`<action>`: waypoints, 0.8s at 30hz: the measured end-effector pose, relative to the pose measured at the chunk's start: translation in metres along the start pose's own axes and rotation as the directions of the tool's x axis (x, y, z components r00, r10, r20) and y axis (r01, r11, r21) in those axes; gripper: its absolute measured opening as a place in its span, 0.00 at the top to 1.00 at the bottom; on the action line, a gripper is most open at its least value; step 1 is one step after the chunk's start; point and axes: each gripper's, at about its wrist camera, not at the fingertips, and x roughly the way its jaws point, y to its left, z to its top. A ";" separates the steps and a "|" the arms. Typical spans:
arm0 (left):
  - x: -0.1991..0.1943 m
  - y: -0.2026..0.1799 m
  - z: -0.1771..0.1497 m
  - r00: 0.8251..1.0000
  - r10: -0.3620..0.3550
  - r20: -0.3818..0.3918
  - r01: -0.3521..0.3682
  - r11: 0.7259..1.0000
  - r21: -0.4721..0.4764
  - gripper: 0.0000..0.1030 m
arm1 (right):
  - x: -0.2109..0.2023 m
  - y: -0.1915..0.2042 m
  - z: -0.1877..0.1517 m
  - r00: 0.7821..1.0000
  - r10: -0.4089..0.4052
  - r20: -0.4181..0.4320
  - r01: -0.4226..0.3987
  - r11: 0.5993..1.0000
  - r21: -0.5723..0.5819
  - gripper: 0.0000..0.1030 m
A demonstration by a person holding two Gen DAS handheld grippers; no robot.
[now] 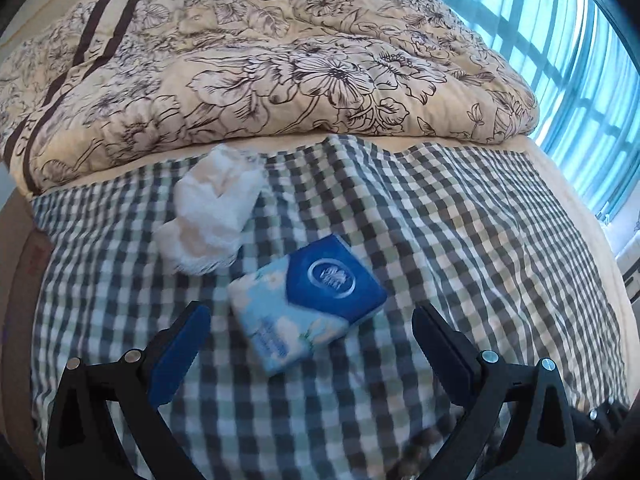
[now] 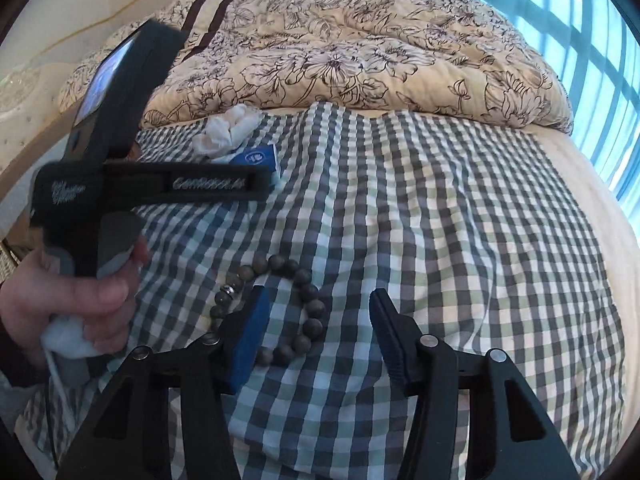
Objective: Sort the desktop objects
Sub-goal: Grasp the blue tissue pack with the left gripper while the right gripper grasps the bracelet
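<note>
- Below, left gripper (image 1: 310, 322): fingers spread wide, empty, straddling the blue tissue pack (image 1: 306, 300) on the checked bedsheet (image 1: 460, 240), apparently lining up a grasp.
- Right gripper (image 2: 316, 320): fingers wide apart, empty, over the bead bracelet (image 2: 276, 308).
- Crumpled tissue (image 1: 214, 216) lies just beside the pack.

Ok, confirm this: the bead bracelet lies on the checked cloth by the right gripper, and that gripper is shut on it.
Not shut. The right wrist view shows the right gripper open, fingers spread, over the bead bracelet, which lies loose on the checked cloth.
</note>
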 end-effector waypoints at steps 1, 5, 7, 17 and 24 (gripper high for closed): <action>0.005 -0.001 0.001 1.000 0.006 -0.008 -0.006 1.000 0.003 0.00 | 0.002 0.000 -0.001 1.000 0.000 -0.002 0.000 1.000 0.000 0.49; 0.021 0.002 0.003 0.999 0.014 -0.047 -0.015 0.999 -0.028 0.00 | 0.008 -0.002 -0.004 1.000 0.002 -0.013 -0.002 1.000 0.005 0.49; 0.024 0.005 0.003 0.998 -0.001 -0.061 -0.003 0.998 -0.055 0.00 | 0.011 -0.002 -0.006 1.000 0.004 -0.017 -0.003 1.000 0.008 0.49; 0.010 0.007 -0.002 0.998 -0.067 -0.011 0.066 0.997 -0.040 0.14 | 0.019 0.004 -0.009 0.999 -0.016 -0.034 0.015 1.000 -0.008 0.61; -0.014 0.014 -0.002 0.998 -0.061 0.026 0.063 0.997 -0.054 0.14 | 0.014 0.000 -0.008 0.999 -0.023 -0.035 0.023 1.000 0.000 0.90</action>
